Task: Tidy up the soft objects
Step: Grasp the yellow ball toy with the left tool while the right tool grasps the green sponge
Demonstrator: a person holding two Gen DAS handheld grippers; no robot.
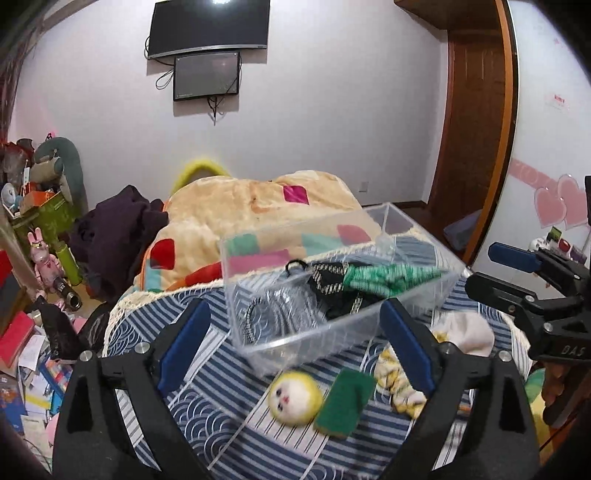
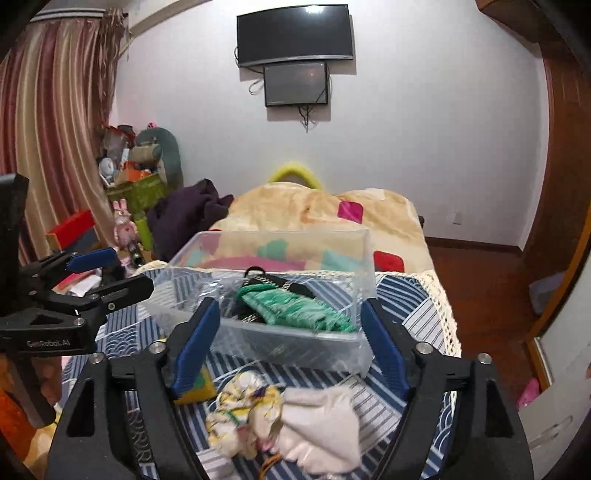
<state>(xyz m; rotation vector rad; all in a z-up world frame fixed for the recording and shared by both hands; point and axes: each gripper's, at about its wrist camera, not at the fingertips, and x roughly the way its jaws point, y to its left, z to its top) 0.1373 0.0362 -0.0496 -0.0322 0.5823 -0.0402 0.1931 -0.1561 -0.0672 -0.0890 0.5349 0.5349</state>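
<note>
The clear bin [image 2: 258,332] blocks twelve o'clock of both tongs; a cream cloth [image 2: 317,421] and floral scrunchie [image 2: 240,410] crowd the bed [image 2: 417,314] at six o'clock.

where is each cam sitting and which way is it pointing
Left wrist: sits on the left tool, facing down the bed at the clear bin, doll head and green sponge; the right tool shows at its right edge.
Right wrist: sits on the right tool, facing the same bin over the white cloth; the left tool shows at left.
Shared: bin, wall screens.
</note>
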